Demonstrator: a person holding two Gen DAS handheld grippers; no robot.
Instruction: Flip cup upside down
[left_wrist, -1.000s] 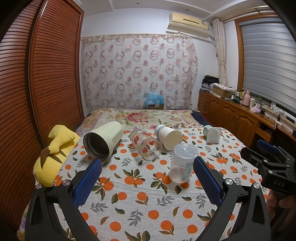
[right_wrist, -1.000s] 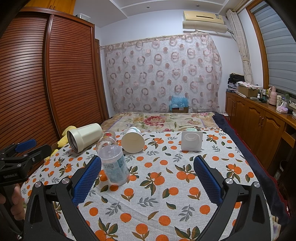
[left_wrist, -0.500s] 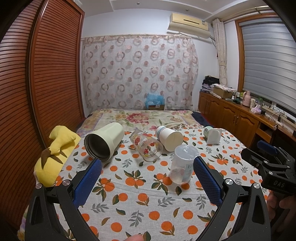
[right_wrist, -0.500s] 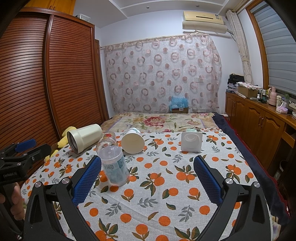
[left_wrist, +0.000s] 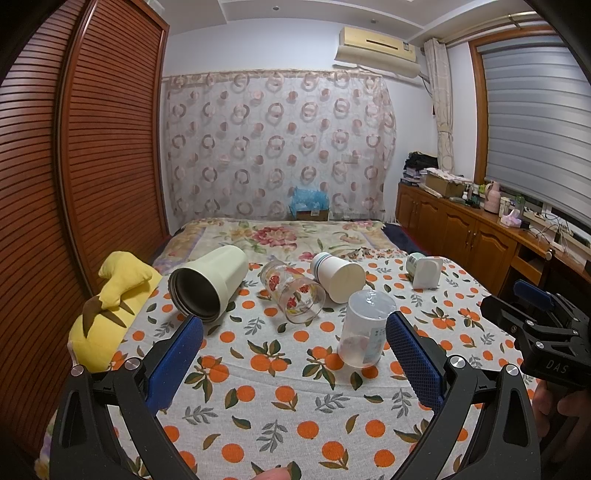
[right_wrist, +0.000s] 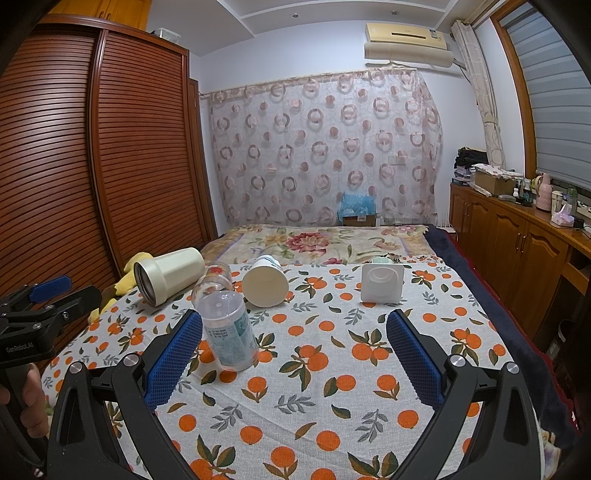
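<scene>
A clear plastic cup (left_wrist: 364, 330) stands on the orange-print cloth, its closed end up and wider end down; it also shows in the right wrist view (right_wrist: 229, 334). Behind it lie on their sides a cream tumbler (left_wrist: 208, 282), a printed glass (left_wrist: 293, 295), a white paper cup (left_wrist: 338, 277) and a white square-based cup (left_wrist: 424, 271). My left gripper (left_wrist: 295, 362) is open and empty, its right finger close beside the clear cup. My right gripper (right_wrist: 295, 360) is open and empty, its left finger beside the clear cup.
A yellow plush toy (left_wrist: 107, 314) lies at the bed's left edge by the wooden wardrobe (left_wrist: 74, 166). Wooden cabinets (left_wrist: 480, 236) run along the right wall. A floral bedspread (left_wrist: 288, 236) lies beyond the cloth.
Both grippers have drawn back slightly and stay open. The cups have not moved.
</scene>
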